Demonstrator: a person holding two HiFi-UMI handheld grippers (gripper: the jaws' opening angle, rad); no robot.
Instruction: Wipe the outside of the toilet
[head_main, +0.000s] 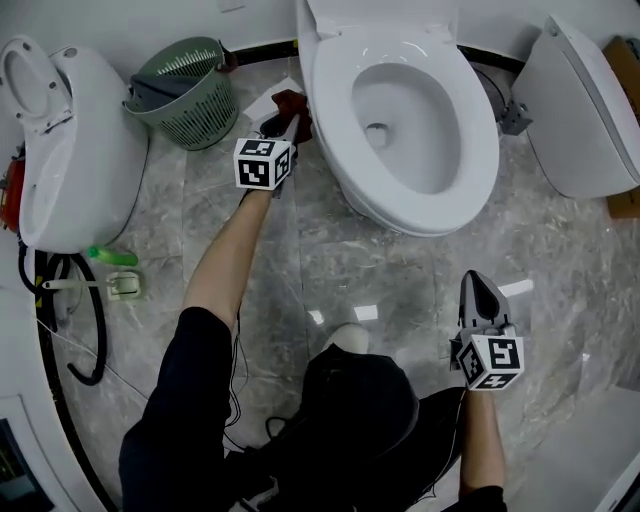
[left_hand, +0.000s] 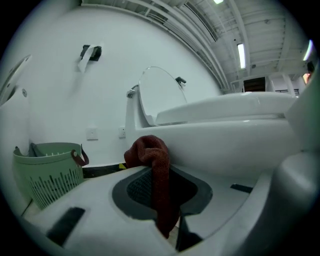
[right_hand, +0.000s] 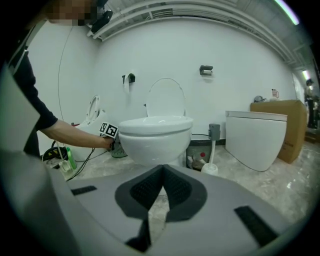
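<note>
A white toilet (head_main: 420, 120) stands open at the top centre, lid up. My left gripper (head_main: 290, 120) is low at the bowl's left outer side, shut on a dark red cloth (head_main: 293, 104) that bunches beyond its tips. Seen from the left gripper view, the red cloth (left_hand: 156, 175) hangs between the jaws, with the toilet bowl (left_hand: 235, 135) right beside it. My right gripper (head_main: 478, 292) hangs over the floor in front of the toilet, shut and empty. The right gripper view has the toilet (right_hand: 155, 137) straight ahead past the gripper (right_hand: 161, 192).
A green basket (head_main: 190, 92) stands left of the toilet. Another white toilet (head_main: 60, 150) lies at the far left with a hose and a green bottle (head_main: 110, 256). A white fixture (head_main: 580, 110) and a cardboard box (right_hand: 280, 125) sit right. A toilet brush (right_hand: 212, 150) stands by the bowl.
</note>
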